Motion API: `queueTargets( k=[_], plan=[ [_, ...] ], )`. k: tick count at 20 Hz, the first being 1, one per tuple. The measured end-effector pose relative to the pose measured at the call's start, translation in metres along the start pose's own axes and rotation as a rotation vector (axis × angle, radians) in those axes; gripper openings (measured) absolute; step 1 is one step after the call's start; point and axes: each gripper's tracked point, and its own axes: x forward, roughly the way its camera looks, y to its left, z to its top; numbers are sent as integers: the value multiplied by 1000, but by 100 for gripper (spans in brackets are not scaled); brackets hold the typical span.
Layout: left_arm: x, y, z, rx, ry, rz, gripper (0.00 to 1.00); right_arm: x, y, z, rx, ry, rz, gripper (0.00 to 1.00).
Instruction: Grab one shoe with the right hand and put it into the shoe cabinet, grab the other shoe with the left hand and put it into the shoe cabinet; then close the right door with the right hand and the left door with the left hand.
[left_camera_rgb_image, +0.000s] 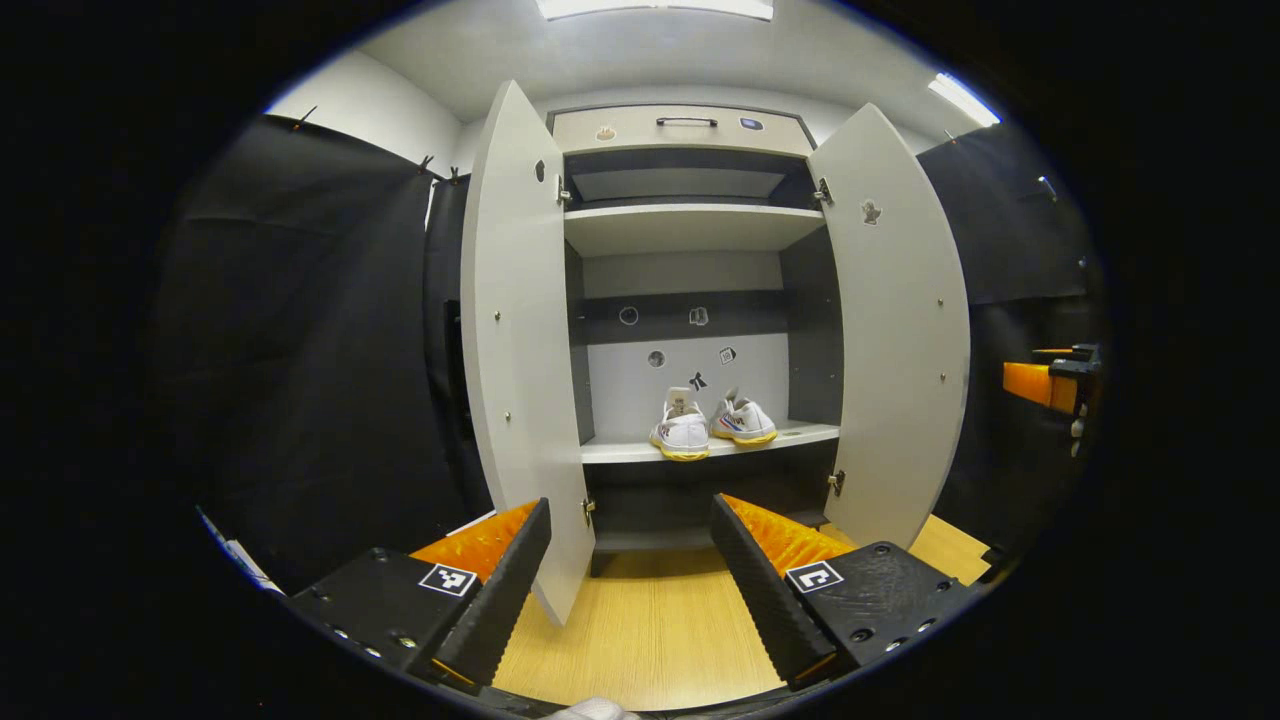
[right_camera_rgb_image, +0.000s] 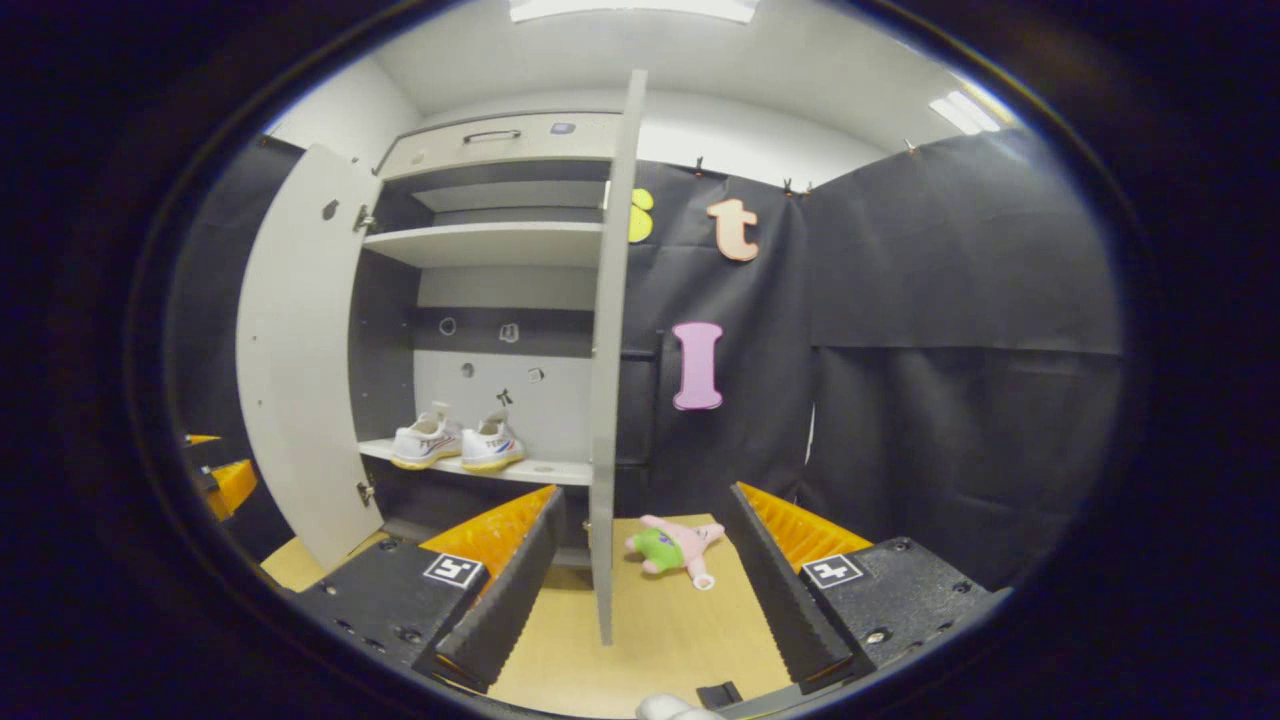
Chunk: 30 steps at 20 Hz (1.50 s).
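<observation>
Two white shoes stand side by side on the cabinet's lower shelf (left_camera_rgb_image: 805, 433), one (left_camera_rgb_image: 682, 430) left of the other (left_camera_rgb_image: 745, 422). In the right gripper view they are the left shoe (right_camera_rgb_image: 427, 440) and the right shoe (right_camera_rgb_image: 492, 443). Both doors hang open: the left door (left_camera_rgb_image: 515, 350) and the right door (left_camera_rgb_image: 900, 330). My left gripper (left_camera_rgb_image: 630, 520) is open and empty, well back from the cabinet, with the left door's lower corner between its fingers. My right gripper (right_camera_rgb_image: 645, 500) is open and empty, facing the right door (right_camera_rgb_image: 605, 400) edge-on.
A pink and green plush toy (right_camera_rgb_image: 670, 548) lies on the wooden floor (right_camera_rgb_image: 650, 630) right of the right door. An upper shelf (left_camera_rgb_image: 690, 225) and a top drawer (left_camera_rgb_image: 685, 128) sit above the shoes. Black cloth walls flank the cabinet. The other gripper (left_camera_rgb_image: 1050, 385) shows at far right.
</observation>
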Motion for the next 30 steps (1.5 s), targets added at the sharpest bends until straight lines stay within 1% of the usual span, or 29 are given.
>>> queueTargets(
  k=[1,4,6,9,12,15,16,17,18,19,20,21,23,27,29,30],
  plan=[
    [1,-3,0,-3,4,4,96,12,-11,4,7,-4,-12,100],
    [4,-13,0,-8,11,27,96,47,-37,14,2,-8,-26,100],
    [5,-17,-2,-5,20,49,96,72,-46,21,8,-13,-26,100],
    [6,-24,-1,-31,24,83,96,106,-58,23,35,4,-17,100],
    [6,-28,-3,-52,26,102,96,122,-56,26,40,7,31,100],
    [6,-26,-4,-59,28,116,96,125,-47,30,17,-6,72,100],
    [6,-25,-4,-62,28,122,96,126,-39,32,13,1,95,96],
    [5,-23,-5,-66,30,128,96,125,-36,32,17,4,97,90],
    [4,-21,-6,-68,33,130,96,122,-31,32,8,10,110,93],
    [3,-18,-8,-68,36,134,96,121,-22,32,3,5,126,93],
    [2,-15,-9,-68,41,141,96,118,-11,33,-4,7,150,85],
    [2,-13,-9,-72,45,140,96,116,3,32,-7,6,178,93],
    [0,-7,-10,-80,48,143,96,112,30,31,-13,13,210,93],
    [-12,12,-9,-71,50,168,96,113,75,34,-45,-13,224,93],
    [-20,24,-12,-66,56,186,96,115,97,34,-37,-16,256,93],
    [-24,29,-12,-63,59,193,96,115,111,35,-22,-14,287,86]
  ],
)
